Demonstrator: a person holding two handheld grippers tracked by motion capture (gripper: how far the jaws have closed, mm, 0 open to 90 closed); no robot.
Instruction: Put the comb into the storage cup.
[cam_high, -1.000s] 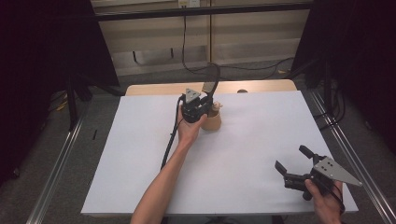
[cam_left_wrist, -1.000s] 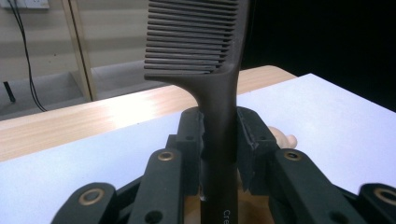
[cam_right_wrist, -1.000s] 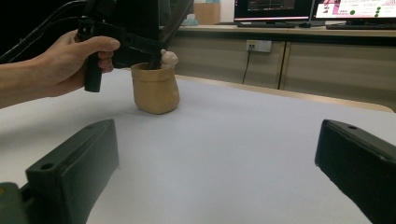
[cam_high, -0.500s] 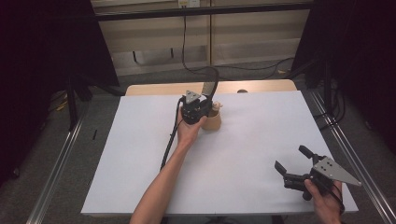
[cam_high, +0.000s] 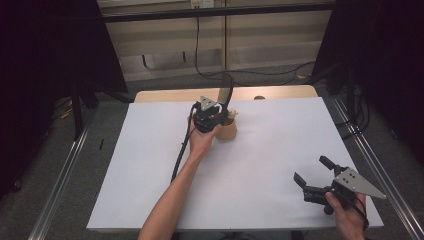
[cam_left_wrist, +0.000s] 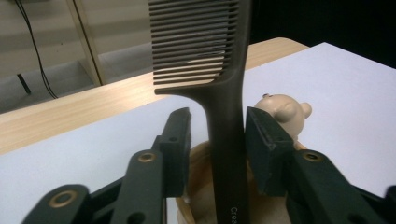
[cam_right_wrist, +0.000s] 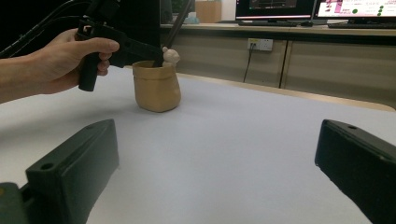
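A dark comb (cam_left_wrist: 226, 140) stands upright, teeth up, in a tan pot (cam_high: 227, 131) at the table's far middle. A small tan figure's head (cam_left_wrist: 280, 109) pokes out of the pot beside it. My left gripper (cam_left_wrist: 217, 126) is level at the pot's rim with the comb's handle between its jaws. The jaws have just been opening: a gap shows between the left pad (cam_left_wrist: 180, 140) and the handle, so the gripper is open. My right gripper (cam_high: 312, 170) rests low near the front right corner, open and holding nothing. From there it faces the pot (cam_right_wrist: 156, 86).
A white sheet (cam_high: 280, 150) covers the table, with a wooden strip (cam_high: 165, 95) bare at the far edge. Metal rails (cam_high: 65, 175) run along both sides. The left gripper's cable (cam_high: 180, 155) trails back along the forearm.
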